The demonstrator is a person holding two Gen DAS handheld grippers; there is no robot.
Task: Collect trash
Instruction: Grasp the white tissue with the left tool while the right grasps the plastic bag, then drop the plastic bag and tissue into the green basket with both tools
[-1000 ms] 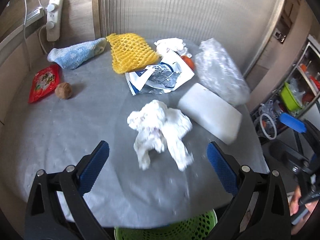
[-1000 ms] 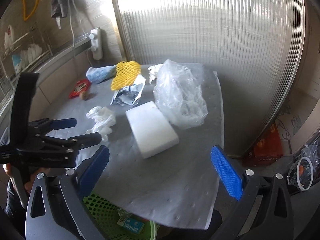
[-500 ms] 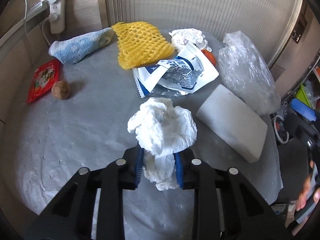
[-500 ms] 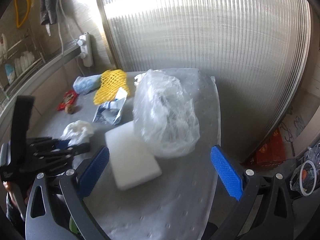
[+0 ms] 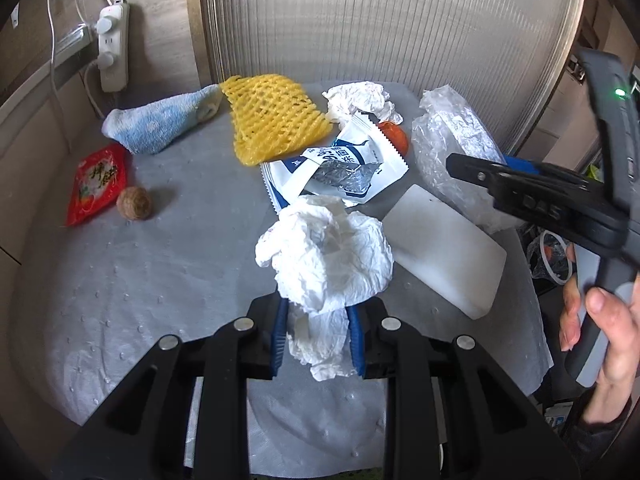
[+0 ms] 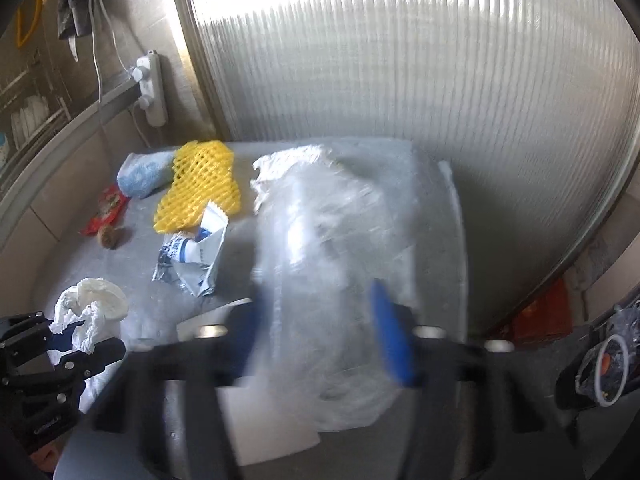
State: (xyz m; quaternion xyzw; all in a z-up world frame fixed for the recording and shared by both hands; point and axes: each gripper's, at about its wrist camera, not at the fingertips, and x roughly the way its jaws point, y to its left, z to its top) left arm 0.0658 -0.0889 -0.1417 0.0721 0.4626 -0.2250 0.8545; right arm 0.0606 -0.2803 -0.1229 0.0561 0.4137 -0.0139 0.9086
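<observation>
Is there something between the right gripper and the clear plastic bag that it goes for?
Nothing visible stands between them. In the blurred right wrist view, the right gripper has its blue fingers on either side of the clear plastic bag, apparently not yet closed. The white foam block lies beside the bag.

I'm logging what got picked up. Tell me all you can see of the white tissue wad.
The tissue wad is crumpled white paper, creased and puffy. The left gripper is shut on its lower tail, with the bulk bulging above the blue pads. It sits over the grey mat, just left of the white block.
</observation>
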